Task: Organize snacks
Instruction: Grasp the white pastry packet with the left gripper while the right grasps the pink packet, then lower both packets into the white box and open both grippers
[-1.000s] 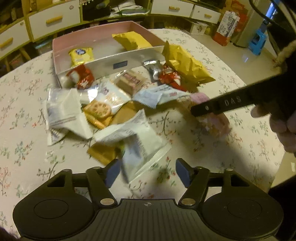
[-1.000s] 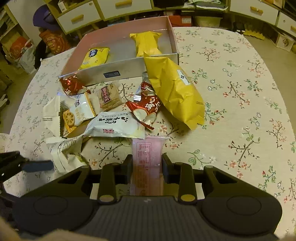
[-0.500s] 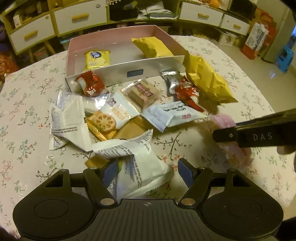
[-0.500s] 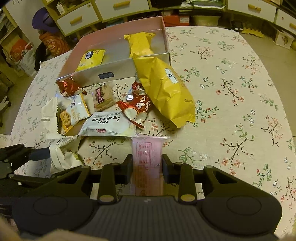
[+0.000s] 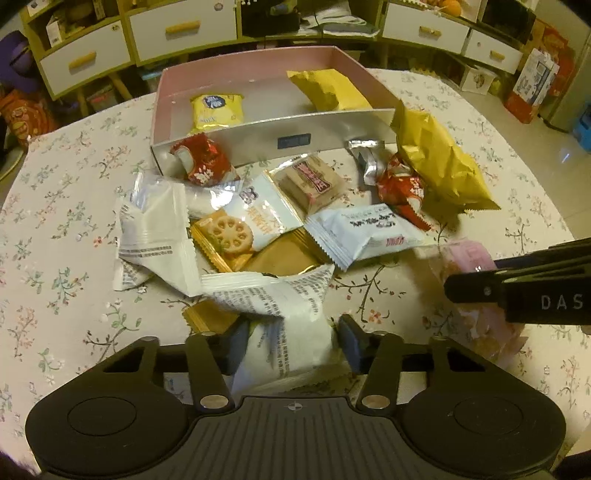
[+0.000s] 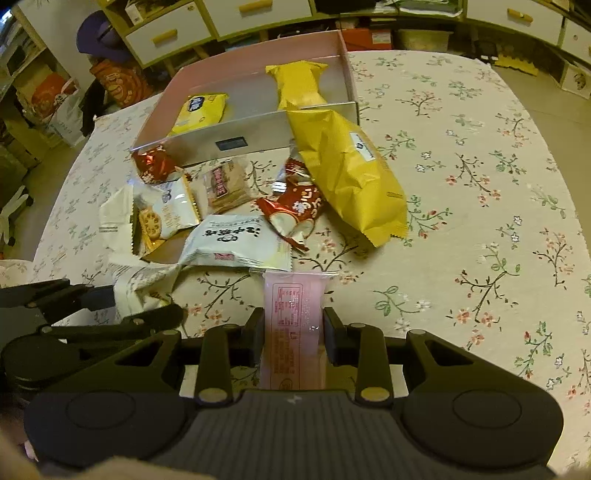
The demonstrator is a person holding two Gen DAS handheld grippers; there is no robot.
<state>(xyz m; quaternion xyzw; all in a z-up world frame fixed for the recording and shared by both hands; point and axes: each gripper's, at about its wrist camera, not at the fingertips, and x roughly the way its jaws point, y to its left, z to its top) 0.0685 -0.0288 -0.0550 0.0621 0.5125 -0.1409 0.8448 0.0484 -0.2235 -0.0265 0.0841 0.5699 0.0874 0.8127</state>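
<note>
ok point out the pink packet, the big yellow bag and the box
pink packet [image 6: 293,314], right wrist view, on its printed label between the gripper fingers
big yellow bag [image 6: 343,173], right wrist view, on the middle of its face
box [image 5: 332,134], left wrist view, on its silver front wall

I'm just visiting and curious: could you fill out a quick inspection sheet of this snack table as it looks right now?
Surface: round table under a floral tablecloth.
Job's things: pink box holding a small yellow packet and a yellow bag; a large yellow bag leans on its front corner.
Clutter: loose pile before the box, including red wrappers, a lotus-root cracker pack and a white packet.
Grippers: left gripper has just been closing around a white printed packet; whether its pads press it is unclear. Right gripper is shut on a pink packet.
Cables: nothing seen.
Surroundings: white drawers with yellow handles, cluttered shelves.
</note>
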